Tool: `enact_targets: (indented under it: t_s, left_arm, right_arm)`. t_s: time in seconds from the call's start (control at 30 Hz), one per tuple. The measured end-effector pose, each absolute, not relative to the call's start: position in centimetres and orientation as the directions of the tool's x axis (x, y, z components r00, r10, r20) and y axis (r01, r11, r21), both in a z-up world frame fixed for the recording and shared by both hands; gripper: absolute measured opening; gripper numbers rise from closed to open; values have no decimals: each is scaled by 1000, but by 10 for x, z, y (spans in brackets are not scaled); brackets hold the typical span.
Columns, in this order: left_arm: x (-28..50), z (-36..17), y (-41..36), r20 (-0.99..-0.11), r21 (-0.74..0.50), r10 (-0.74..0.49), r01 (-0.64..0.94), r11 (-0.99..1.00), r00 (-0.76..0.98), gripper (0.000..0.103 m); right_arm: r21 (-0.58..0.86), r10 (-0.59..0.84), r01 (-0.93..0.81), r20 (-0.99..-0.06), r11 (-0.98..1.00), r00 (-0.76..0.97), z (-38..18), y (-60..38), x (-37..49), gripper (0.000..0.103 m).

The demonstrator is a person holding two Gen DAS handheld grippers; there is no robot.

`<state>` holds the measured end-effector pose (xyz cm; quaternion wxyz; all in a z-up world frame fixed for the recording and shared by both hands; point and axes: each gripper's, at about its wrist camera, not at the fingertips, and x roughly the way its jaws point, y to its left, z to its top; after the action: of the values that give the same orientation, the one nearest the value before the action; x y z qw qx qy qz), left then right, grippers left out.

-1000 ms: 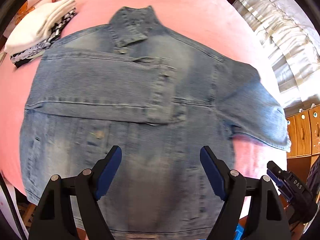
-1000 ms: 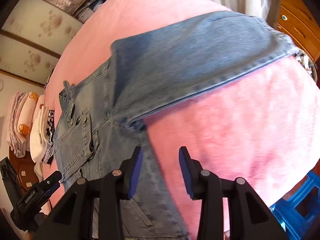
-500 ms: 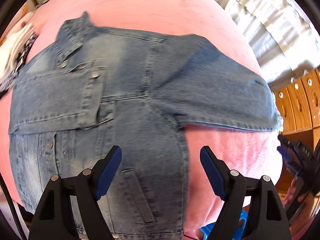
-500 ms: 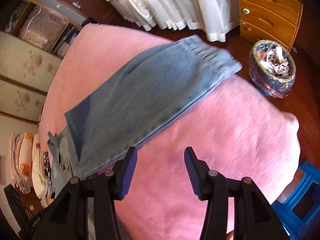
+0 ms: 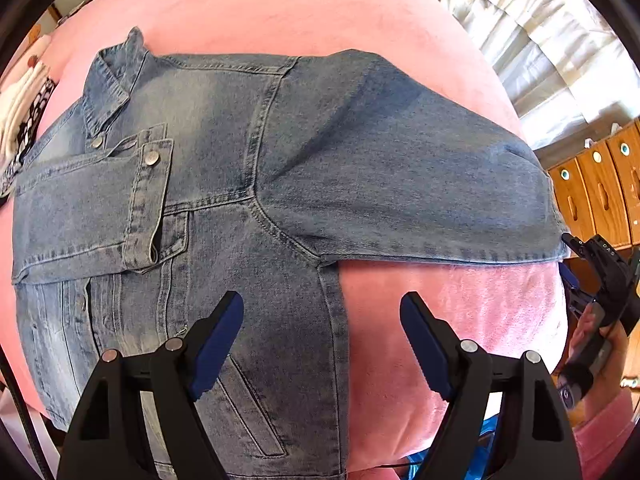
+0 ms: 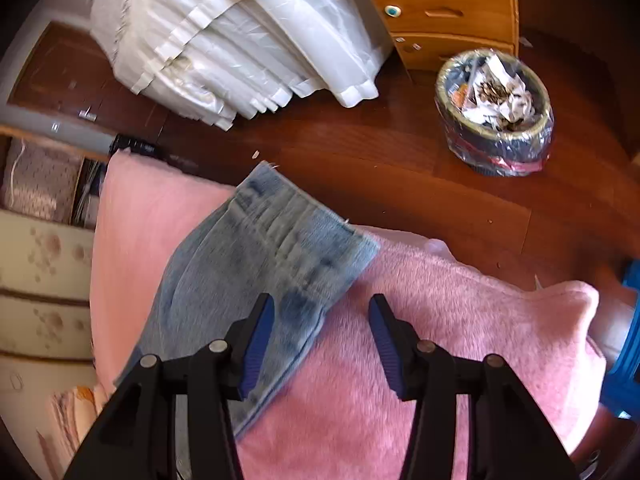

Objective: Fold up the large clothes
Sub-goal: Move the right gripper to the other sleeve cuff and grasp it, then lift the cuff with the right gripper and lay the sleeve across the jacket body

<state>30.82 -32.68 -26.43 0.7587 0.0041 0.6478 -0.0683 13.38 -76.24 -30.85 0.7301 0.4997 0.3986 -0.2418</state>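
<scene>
— One sleeve (image 6: 256,276) is lying just ahead of the right gripper (image 6: 321,338), cuff pointing away, isn't it?

— Yes, running lengthwise off the denim jacket (image 5: 224,208). Both grippers are gaping, holding nothing; the left gripper (image 5: 322,344) is hovering over the jacket's hem.

My left wrist camera looks forward along my left gripper (image 5: 322,342) from low over the near edge of the pink blanket (image 5: 440,320), facing across the denim jacket (image 5: 248,184) toward its collar, close in. My right wrist camera sits above my right gripper (image 6: 322,336), tilted steeply down at the sleeve cuff (image 6: 288,248) and floor (image 6: 360,140). Both views share that sleeve and blanket.
</scene>
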Motion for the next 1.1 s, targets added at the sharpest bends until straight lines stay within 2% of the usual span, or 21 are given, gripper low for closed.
enact_targets:
  t_s: [0.17, 0.2, 0.23, 0.43, 0.67, 0.9, 0.97, 1.1]
  left_arm:
    - [313, -268, -316, -988, -78, -87, 77, 994, 126, 79]
    - [314, -268, -314, -988, -75, -84, 72, 995, 128, 79]
    - [314, -267, -310, -987, -73, -81, 64, 995, 139, 79]
    - [320, -262, -290, -985, -37, -39, 16, 999, 170, 79]
    - [319, -257, -254, -981, -78, -62, -79, 994, 186, 80]
    - [313, -246, -206, -972, -92, -71, -84, 992, 224, 81]
    - [312, -241, -189, -972, -77, -53, -100, 992, 227, 87]
    - [307, -232, -155, -963, -124, -100, -81, 989, 251, 87]
  right_arm:
    - [536, 0, 774, -822, 336, 569, -319, -769, 143, 46]
    - [534, -9, 774, -821, 340, 570, -319, -770, 146, 35]
    - [532, -14, 774, -821, 342, 570, -319, -769, 148, 30]
    - [509, -82, 787, -820, 350, 567, -307, -759, 152, 14]
    - [507, -164, 748, -770, 427, 616, -260, -732, 154, 13]
    - [577, -153, 632, -664, 517, 732, -203, -680, 160, 13]
    - [581, -158, 600, -633, 550, 758, -183, -660, 164, 12]
    - [609, -134, 520, -564, 599, 815, -152, -616, 172, 12]
